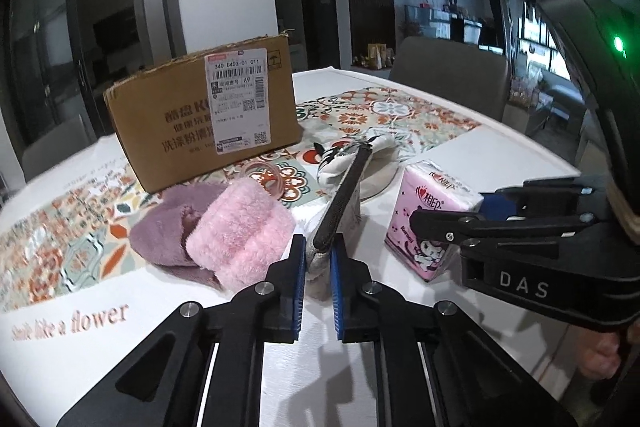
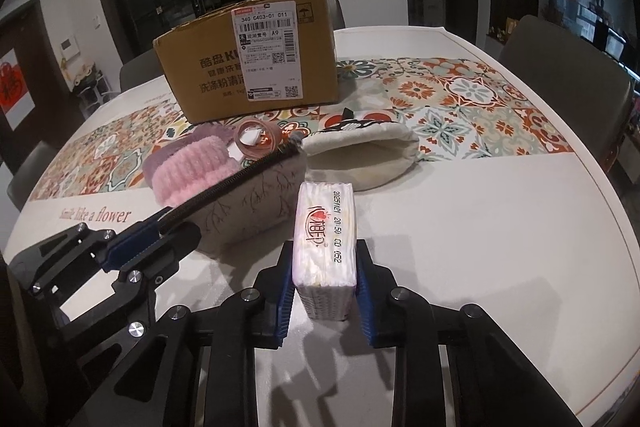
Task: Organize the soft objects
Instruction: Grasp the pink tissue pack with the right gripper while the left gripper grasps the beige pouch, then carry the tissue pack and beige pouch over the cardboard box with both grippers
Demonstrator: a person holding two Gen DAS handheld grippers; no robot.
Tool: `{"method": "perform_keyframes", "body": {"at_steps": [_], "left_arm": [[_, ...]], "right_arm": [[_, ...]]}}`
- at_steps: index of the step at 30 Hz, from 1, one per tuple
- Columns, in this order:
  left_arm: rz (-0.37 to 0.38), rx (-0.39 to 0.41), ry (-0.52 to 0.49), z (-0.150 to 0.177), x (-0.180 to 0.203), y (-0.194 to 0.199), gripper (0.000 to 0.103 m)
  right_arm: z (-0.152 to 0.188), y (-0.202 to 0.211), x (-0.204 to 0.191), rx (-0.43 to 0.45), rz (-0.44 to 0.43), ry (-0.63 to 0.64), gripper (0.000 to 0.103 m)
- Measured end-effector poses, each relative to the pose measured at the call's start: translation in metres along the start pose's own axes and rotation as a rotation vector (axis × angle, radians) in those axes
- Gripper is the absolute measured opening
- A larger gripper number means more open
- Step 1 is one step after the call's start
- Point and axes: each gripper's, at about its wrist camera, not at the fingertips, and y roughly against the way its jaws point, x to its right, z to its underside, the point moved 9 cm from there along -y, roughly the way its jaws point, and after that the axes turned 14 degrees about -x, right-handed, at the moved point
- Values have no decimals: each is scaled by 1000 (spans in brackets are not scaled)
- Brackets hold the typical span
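Observation:
A beige zip pouch (image 1: 344, 187) with a black zipper stands on edge on the white table (image 1: 100, 347). My left gripper (image 1: 318, 259) is shut on the pouch's near end, blue pads pressing both sides. A pink-printed tissue pack (image 2: 324, 227) stands upright to its right, and my right gripper (image 2: 324, 267) is shut on the pack's near end. In the right wrist view the left gripper (image 2: 148, 231) shows clamped on the pouch (image 2: 256, 199). Left of the pouch lie a fluffy pink cloth (image 1: 240, 231) and a fluffy purple one (image 1: 164, 223).
An open cardboard box (image 2: 248, 67) stands behind on the patterned runner (image 2: 460, 95). A cream fleece-lined mitt (image 2: 360, 155) lies behind the tissue pack. A clear tape roll (image 2: 258, 139) rests near the pink cloth. Chairs (image 2: 568, 67) ring the table.

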Motion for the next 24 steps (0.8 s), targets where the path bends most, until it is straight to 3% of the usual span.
{"method": "perform_keyframes", "body": {"at_steps": [11,24], "left_arm": [[28,89,82,-10,-2,35,12],[-58,216,128,-34,-20,77,12]], "right_arm": [[-1,28,1,80,22,3,28],[-22,66,-8,191,7,26,28]]}}
